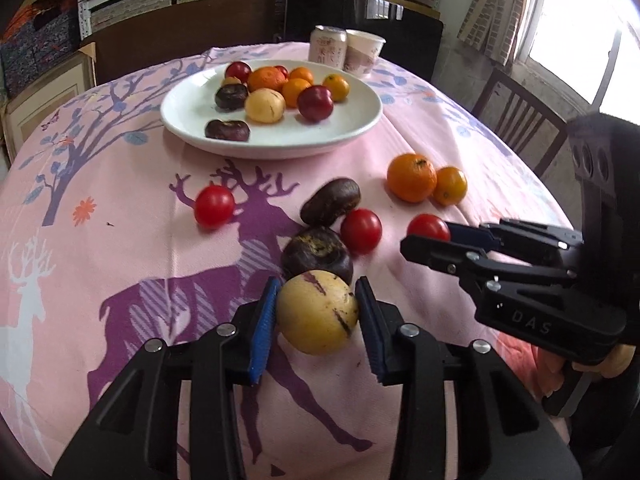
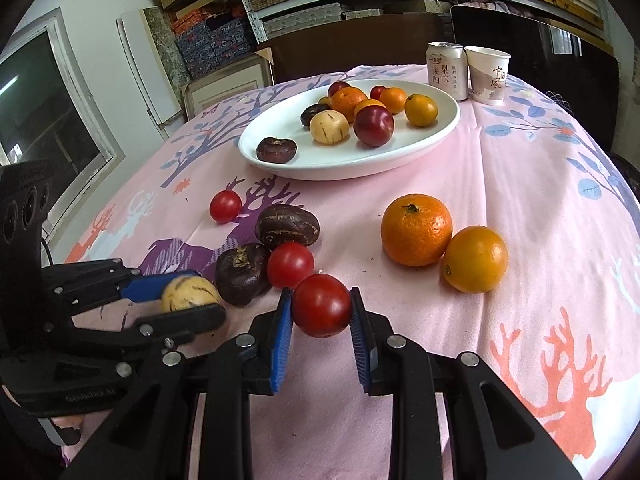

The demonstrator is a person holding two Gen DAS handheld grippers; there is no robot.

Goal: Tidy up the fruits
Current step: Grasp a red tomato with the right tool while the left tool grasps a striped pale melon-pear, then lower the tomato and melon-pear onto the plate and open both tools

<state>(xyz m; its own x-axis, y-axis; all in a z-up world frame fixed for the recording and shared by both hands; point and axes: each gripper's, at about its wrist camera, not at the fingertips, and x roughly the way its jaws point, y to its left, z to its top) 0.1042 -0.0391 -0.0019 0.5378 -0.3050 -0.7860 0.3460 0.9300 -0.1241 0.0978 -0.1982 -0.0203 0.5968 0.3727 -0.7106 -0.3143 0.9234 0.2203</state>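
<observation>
My left gripper (image 1: 318, 292) is shut on a pale yellow, purple-streaked fruit (image 1: 318, 312) low over the pink tablecloth; the right wrist view shows the same grip (image 2: 206, 294). Between the blue pads of my right gripper (image 2: 320, 294) sits a red tomato (image 2: 322, 305), gripped just above the cloth. Ahead lie two dark brown fruits (image 1: 330, 202) (image 1: 317, 254), two red tomatoes (image 1: 214, 205) (image 1: 361, 230), a large orange (image 2: 416, 229) and a smaller one (image 2: 475, 259). At the far side, a white plate (image 2: 400, 148) holds several fruits.
A drink can (image 2: 446, 70) and a paper cup (image 2: 488, 74) stand behind the plate. A wooden chair (image 1: 520, 108) is at the table's right edge. Shelves of boxes line the wall beyond. The two grippers sit close side by side near the table's front.
</observation>
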